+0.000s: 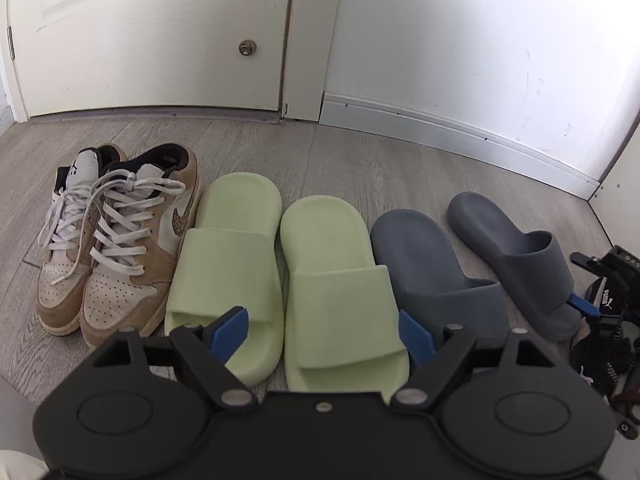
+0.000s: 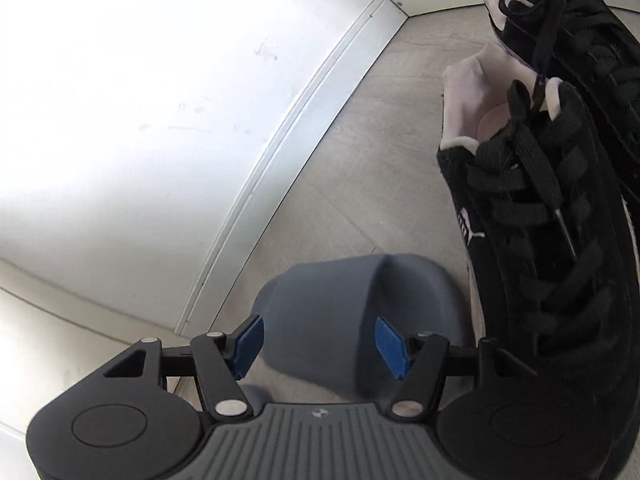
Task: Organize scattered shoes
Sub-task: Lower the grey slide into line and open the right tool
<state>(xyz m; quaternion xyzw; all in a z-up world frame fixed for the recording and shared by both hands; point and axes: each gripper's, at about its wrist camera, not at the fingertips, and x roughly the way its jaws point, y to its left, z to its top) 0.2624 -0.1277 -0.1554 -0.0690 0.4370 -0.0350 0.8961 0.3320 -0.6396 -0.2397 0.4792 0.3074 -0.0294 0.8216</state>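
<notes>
The only writing I can make out is the Puma name and cat logo on the tongue of the nearer black suede sneaker (image 2: 532, 216), with a swoosh on the side of the tan and white sneaker (image 1: 140, 240) over on the far left of the row. From the left wrist view the shoes line up along the grey wood floor (image 1: 340, 152): the tan sneaker pair at ten o'clock, a pale green slide (image 1: 228, 268) and its mate (image 1: 340, 280) dead ahead at twelve, then a grey slide (image 1: 432, 264) at one o'clock and a second grey slide (image 1: 520, 248) at two o'clock, skewed off line with its heel swung toward the wall. The left tongs (image 1: 322, 330) point steeply down over the toe ends of the green slides, blue pads wide apart and gripping nothing. The right tongs (image 2: 318, 344) are rolled over at a tilt beside the black sneakers, pads apart with the strap of the skewed grey slide lying between them, neither pad pressing on it; the picture there is smeared. A second black sneaker (image 2: 580, 12) sits behind the first at one o'clock. A white baseboard (image 1: 460, 136) bounds the far side, meeting a corner at three o'clock; bare floor lies open between the shoes and the white door (image 1: 140, 40).
</notes>
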